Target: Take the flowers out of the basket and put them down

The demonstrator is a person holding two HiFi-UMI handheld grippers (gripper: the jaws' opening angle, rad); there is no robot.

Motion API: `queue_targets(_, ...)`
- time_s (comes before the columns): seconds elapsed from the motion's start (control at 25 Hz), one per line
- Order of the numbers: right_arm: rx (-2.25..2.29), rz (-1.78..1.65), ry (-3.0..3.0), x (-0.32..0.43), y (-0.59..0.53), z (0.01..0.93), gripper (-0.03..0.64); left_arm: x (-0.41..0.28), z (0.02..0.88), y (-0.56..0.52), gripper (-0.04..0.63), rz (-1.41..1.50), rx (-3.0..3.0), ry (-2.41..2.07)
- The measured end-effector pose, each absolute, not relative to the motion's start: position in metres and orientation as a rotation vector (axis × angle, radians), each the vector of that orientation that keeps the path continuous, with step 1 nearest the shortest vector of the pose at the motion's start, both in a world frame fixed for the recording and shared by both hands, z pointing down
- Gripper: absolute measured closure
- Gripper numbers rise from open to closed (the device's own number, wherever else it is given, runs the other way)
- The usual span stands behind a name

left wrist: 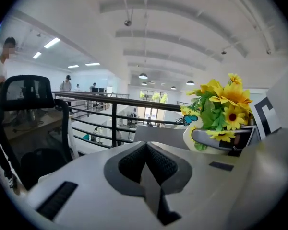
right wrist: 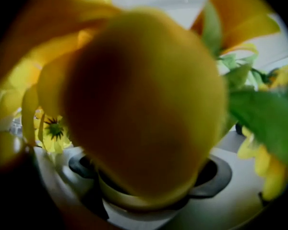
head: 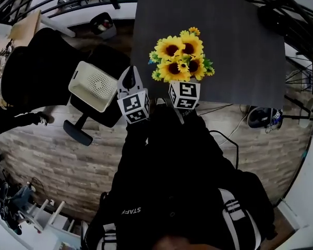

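The right claw (right wrist: 149, 183) is gripping the flowers (head: 180, 56), its jaws clamped round the small cream pot (left wrist: 189, 135) just beneath the blooms. It is holding them over the near edge of the dark tabletop (head: 240, 35). Whether the pot is touching the surface cannot be told. The white basket (head: 93, 85) is sitting well apart on a black chair (head: 36, 72) to the left, so the flowers are out of it and only the setting-down appears to remain. The left claw (left wrist: 145, 150) is hanging beside the basket with its jaws pressed together on nothing. The bunch is looking light but top-heavy. The petals and leaves are likely soft and easily crushed, while the pot is likely stiff, making it the sound place to hold. A level release will probably be needed, or the pot may tip.
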State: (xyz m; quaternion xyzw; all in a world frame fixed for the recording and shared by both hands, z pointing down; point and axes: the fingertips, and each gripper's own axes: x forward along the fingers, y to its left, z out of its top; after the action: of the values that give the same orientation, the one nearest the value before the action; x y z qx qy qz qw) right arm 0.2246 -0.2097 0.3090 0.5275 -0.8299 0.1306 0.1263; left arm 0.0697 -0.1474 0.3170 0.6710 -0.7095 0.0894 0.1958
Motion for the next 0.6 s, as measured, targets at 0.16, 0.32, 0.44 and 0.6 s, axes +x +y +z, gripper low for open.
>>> queue_targets(0.16, 1.577, 0.400, -2.377, 0.271, -0.229, 0.327, 0.092, 0.120, 0.335, -0.176, 0.595, 0.283, 1.921, -1.928)
queue_targets(0.32, 1.601, 0.422, -2.339, 0.285, -0.241, 0.356, 0.092, 0.136, 0.363, -0.195, 0.595, 0.323, 1.955, -1.874)
queue_targets(0.44, 1.610, 0.436, -2.312, 0.303, -0.250, 0.379, 0.092, 0.152, 0.382, -0.206, 0.595, 0.354, 1.965, -1.845)
queue_targets(0.6, 1.607, 0.457, -2.276, 0.316, -0.261, 0.416, 0.092, 0.163, 0.413, -0.220, 0.595, 0.402, 1.978, -1.817)
